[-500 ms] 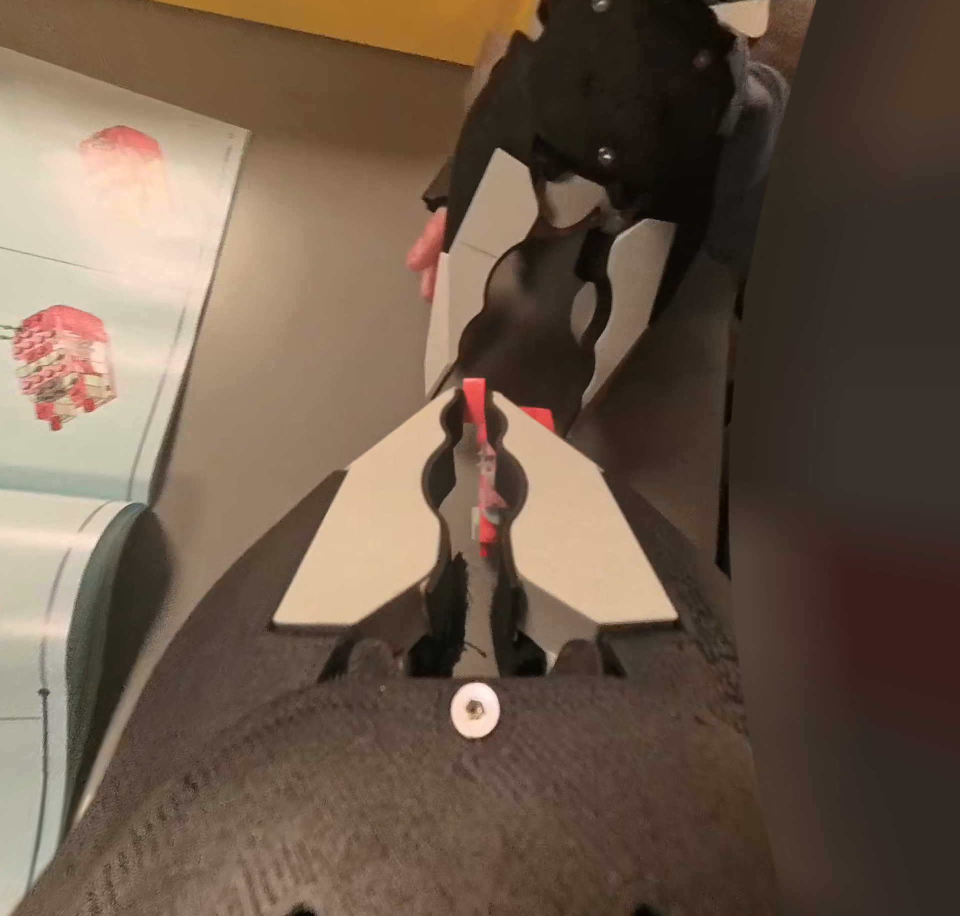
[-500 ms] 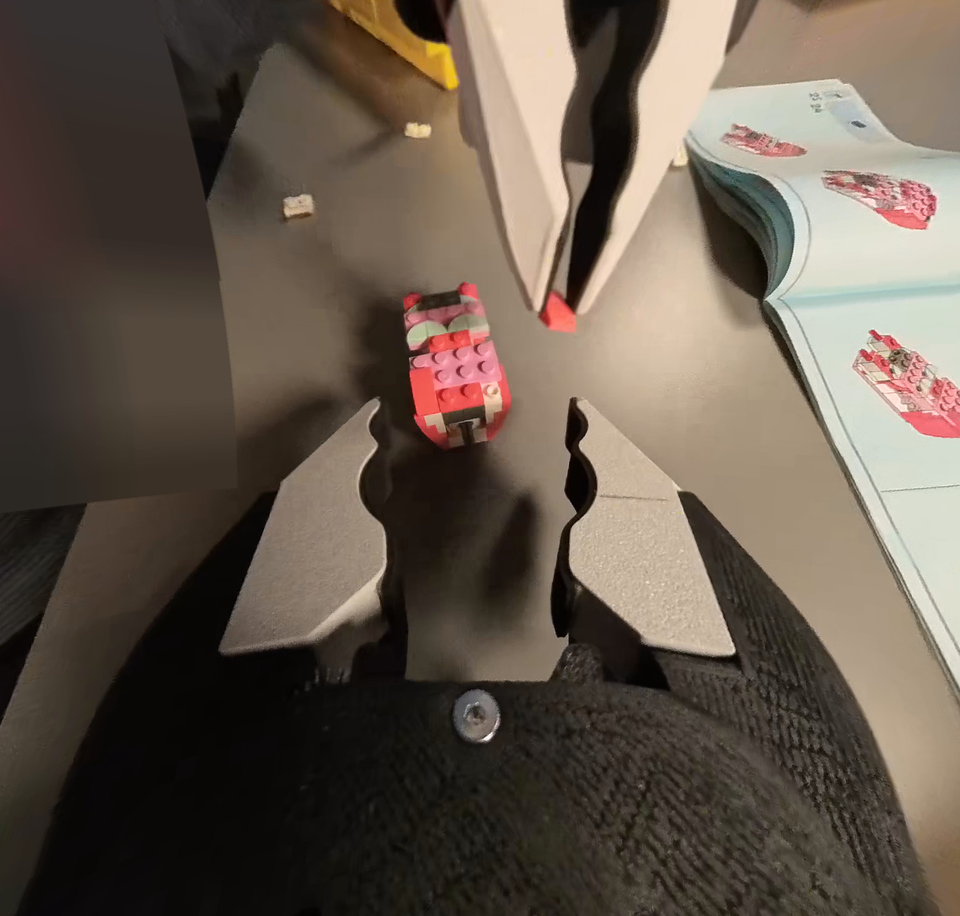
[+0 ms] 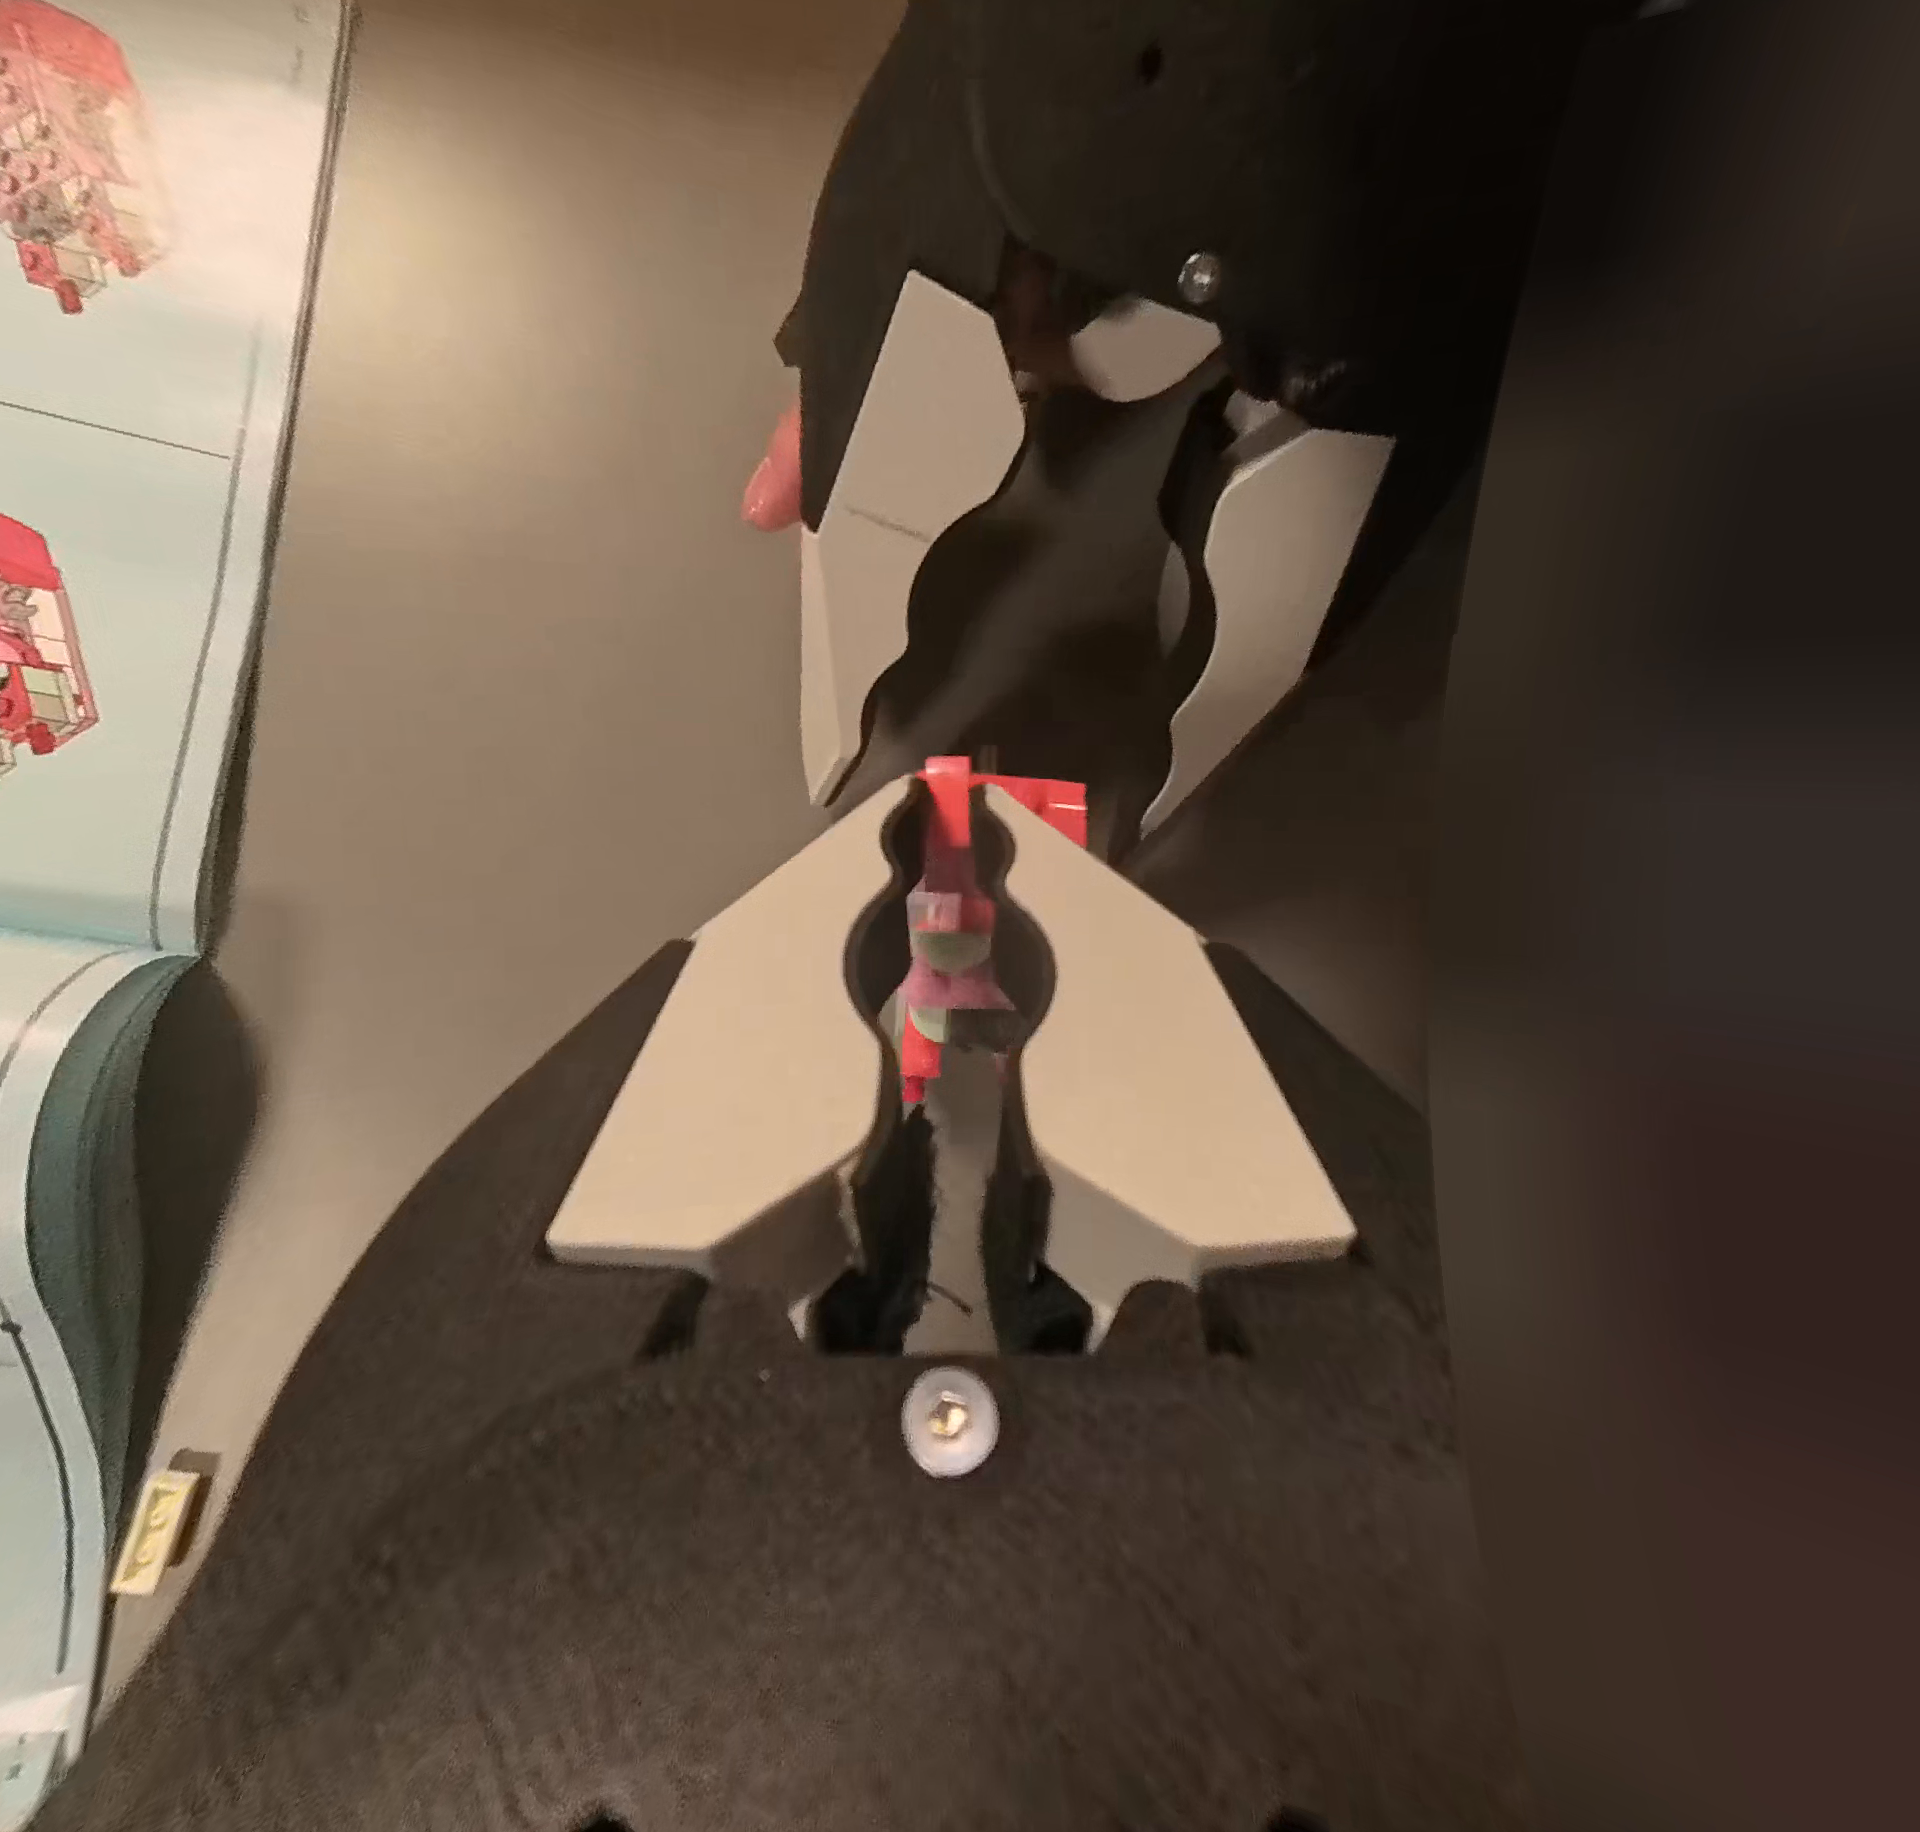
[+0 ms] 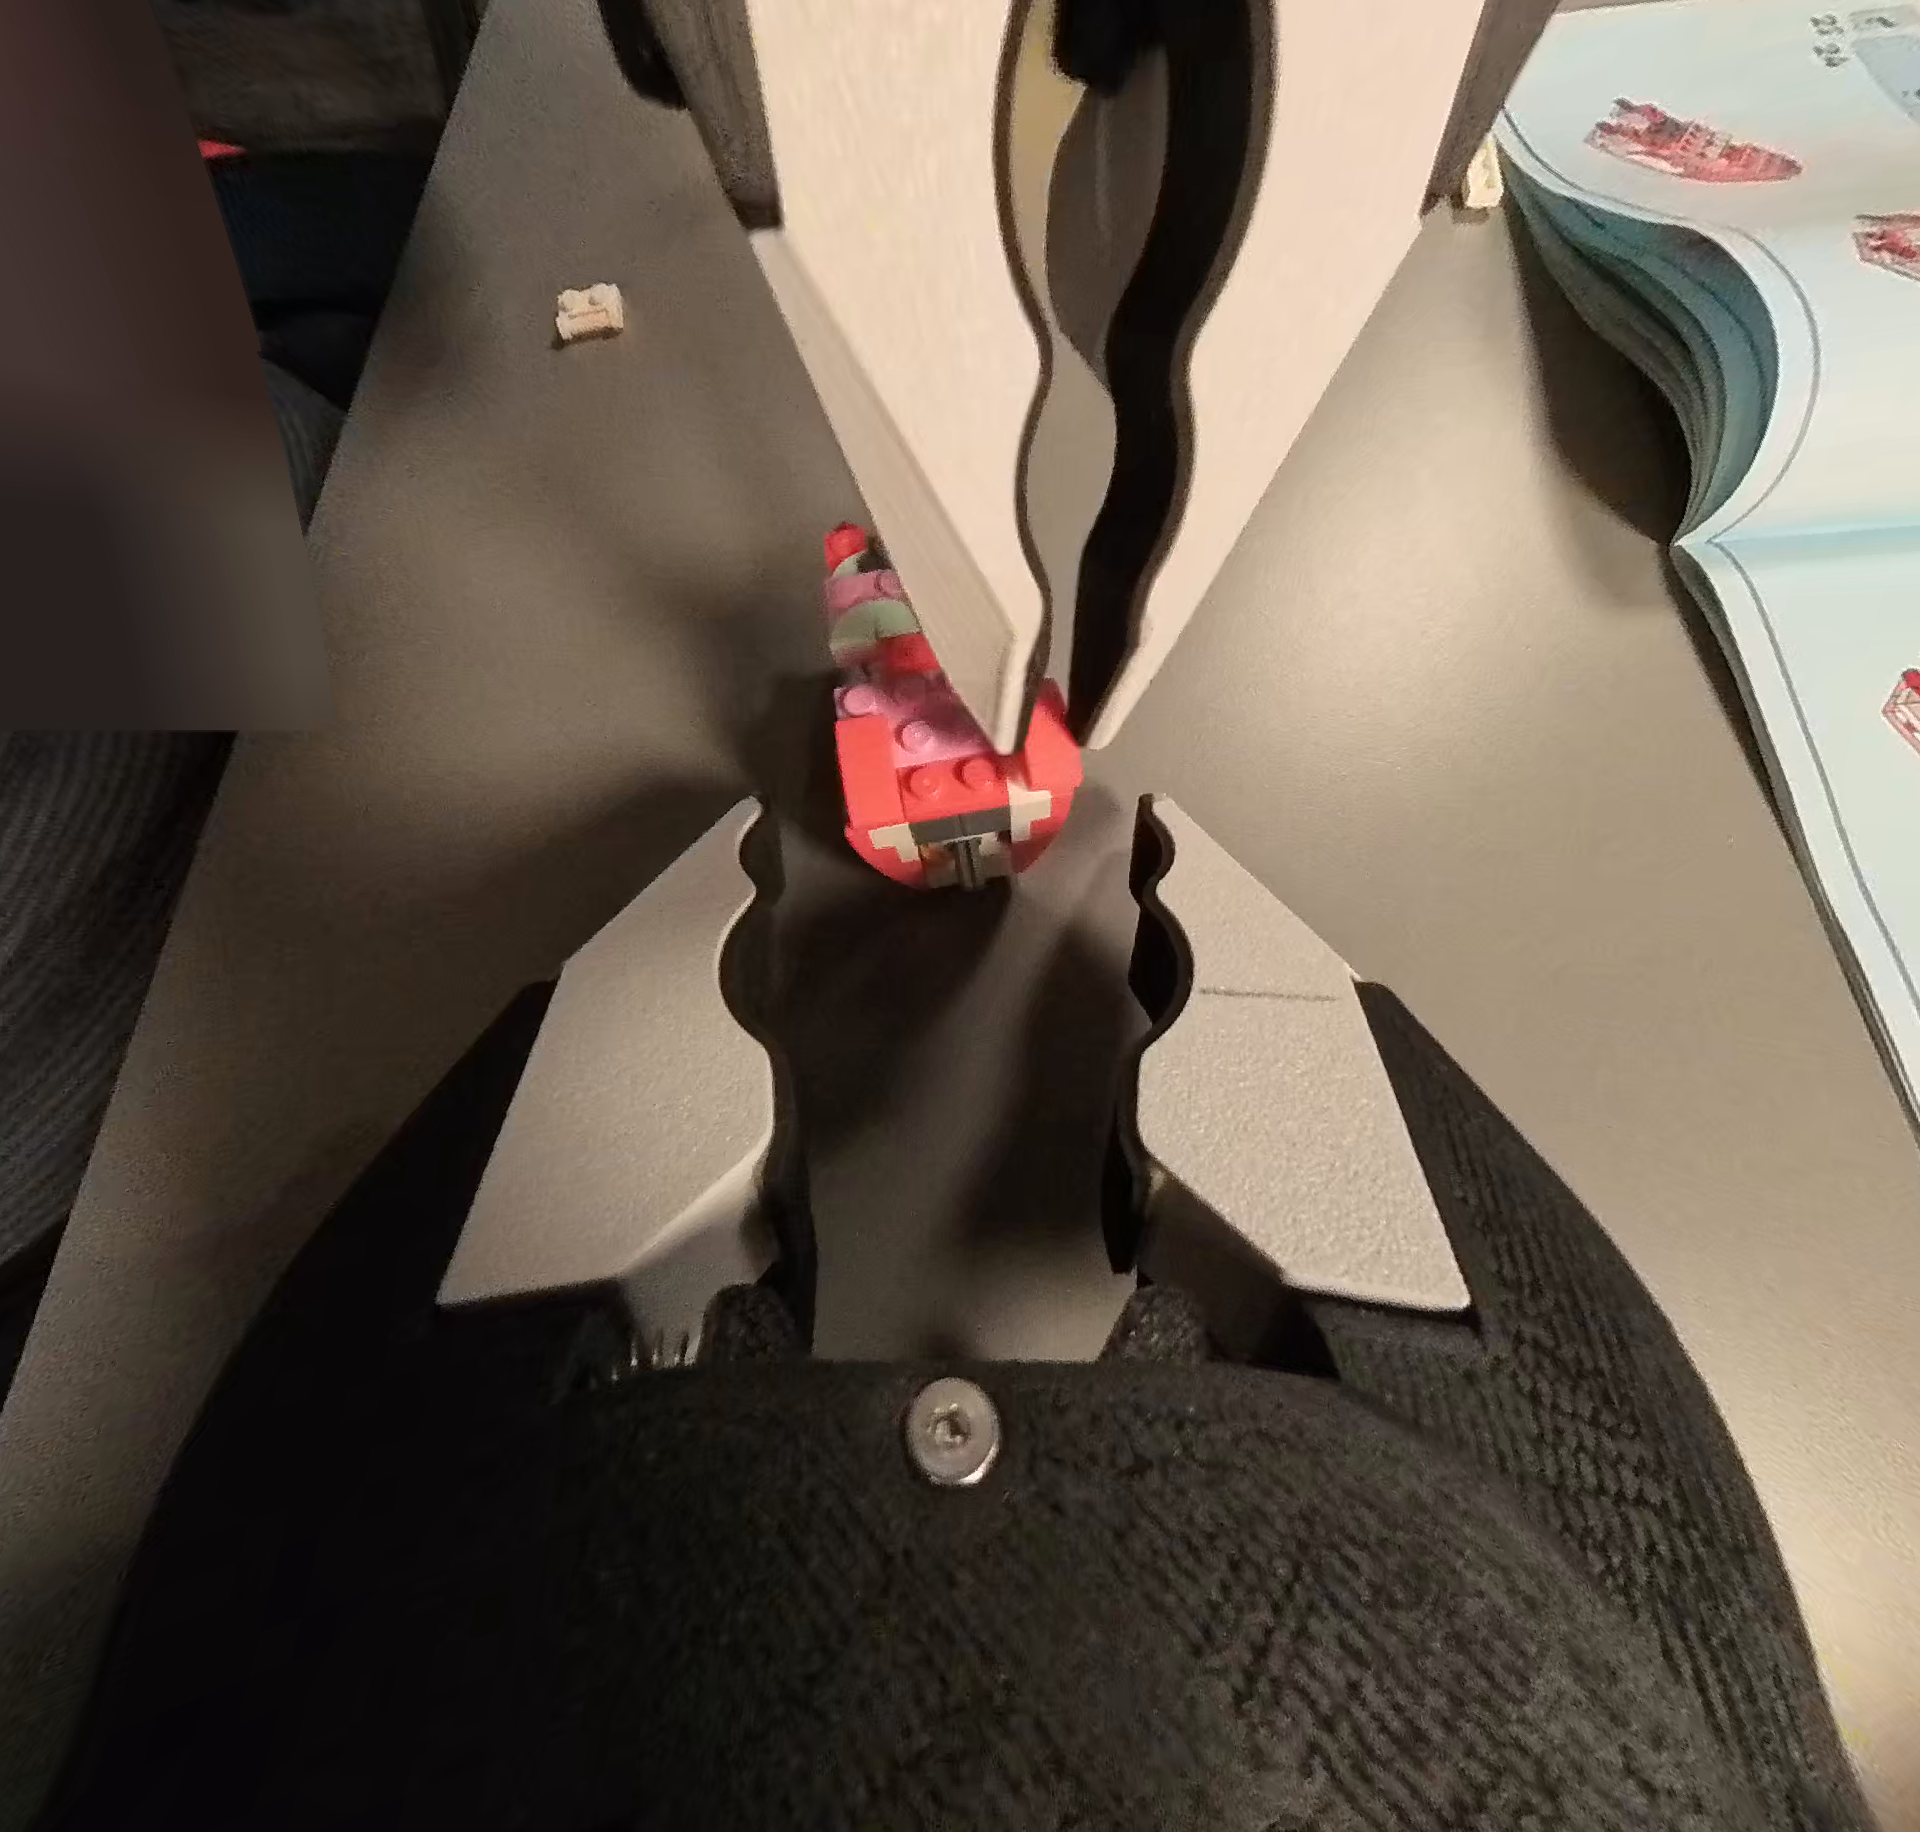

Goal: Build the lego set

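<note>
The left tool [image 4: 1044, 733] pinches a small red plastic brick [image 3: 951, 795] right over the red-and-pink brick model [image 4: 951, 795] – the wide-open, empty right tool [image 4: 951, 847] waits just beside its near end.

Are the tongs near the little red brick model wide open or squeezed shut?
Wide open: the right tongs stand spread apart, with the red brick model ahead of the tips, untouched.

brick model [image 4: 940, 795] on table [image 4: 1351, 639] – booklet [image 4: 1787, 494] right, loose brick [image 4: 590, 312] left
</note>
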